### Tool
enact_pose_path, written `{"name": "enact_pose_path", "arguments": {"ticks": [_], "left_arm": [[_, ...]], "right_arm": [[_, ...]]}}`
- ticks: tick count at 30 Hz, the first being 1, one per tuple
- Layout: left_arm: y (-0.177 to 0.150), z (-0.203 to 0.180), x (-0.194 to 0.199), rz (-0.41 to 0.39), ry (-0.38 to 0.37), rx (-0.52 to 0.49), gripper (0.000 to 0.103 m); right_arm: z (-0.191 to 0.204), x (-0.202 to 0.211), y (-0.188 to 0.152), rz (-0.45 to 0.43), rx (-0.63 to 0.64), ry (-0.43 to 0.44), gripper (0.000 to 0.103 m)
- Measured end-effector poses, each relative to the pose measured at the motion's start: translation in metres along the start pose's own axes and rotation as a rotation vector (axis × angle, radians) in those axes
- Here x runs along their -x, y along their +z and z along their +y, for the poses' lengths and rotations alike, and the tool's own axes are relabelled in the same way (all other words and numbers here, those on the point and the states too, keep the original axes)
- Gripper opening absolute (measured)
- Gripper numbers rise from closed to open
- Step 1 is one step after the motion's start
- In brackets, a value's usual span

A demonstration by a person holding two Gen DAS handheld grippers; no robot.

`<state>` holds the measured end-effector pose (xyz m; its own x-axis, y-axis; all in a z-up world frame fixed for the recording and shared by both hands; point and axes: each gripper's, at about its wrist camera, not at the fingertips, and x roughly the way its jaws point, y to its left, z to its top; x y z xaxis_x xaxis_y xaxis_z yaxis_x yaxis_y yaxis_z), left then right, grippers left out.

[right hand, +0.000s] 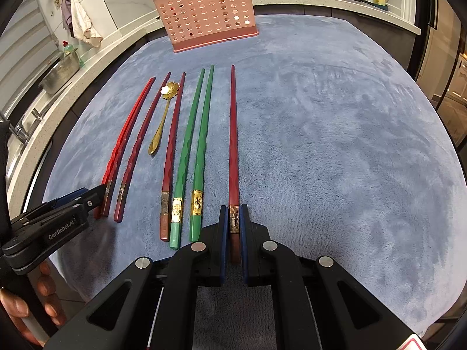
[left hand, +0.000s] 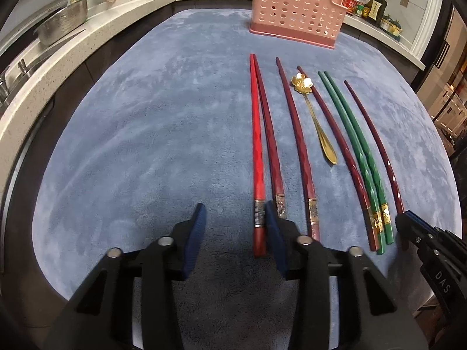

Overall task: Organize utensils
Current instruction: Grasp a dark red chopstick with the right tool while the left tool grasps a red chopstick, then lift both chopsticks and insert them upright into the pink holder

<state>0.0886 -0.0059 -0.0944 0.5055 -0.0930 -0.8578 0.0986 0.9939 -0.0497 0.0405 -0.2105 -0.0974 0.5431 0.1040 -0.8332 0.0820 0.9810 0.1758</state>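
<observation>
The chopsticks are all still lying in a row on the blue cloth [right hand: 321,116], with the gold spoon [right hand: 163,116] among them, so sorting into the pink holder [right hand: 204,11] is barely beginning. The right gripper [right hand: 233,218] is clamping the rightmost dark red chopstick [right hand: 233,145] at its banded end. The left gripper [left hand: 233,218] is standing open beside the bright red chopstick [left hand: 256,145], gripping nothing.

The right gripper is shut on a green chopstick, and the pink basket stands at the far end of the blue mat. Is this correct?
Not fully. In the right wrist view, the right gripper is shut on a dark red chopstick, not a green one. The pink basket does stand at the far end of the blue mat.
</observation>
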Motion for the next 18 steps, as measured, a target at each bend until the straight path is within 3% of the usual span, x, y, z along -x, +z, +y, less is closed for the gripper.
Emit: {"name": "enact_pose_path", "arguments": {"ticks": [3,4,18], "left_arm": [[0.001,0.002,0.001,0.004,-0.013,-0.001,0.011],[0.001,0.003,0.002,0.008,-0.018,0.003,0.009],[0.017,0.003,0.042,-0.056,-0.019,0.006,0.007]], "right_arm": [[0.0,0.0,0.0,0.001,-0.003,0.003,0.007],[0.0,0.0,0.0,0.0,-0.004,0.003,0.007],[-0.004,0.034,0.013,-0.075,-0.013,0.017,0.007]]}}
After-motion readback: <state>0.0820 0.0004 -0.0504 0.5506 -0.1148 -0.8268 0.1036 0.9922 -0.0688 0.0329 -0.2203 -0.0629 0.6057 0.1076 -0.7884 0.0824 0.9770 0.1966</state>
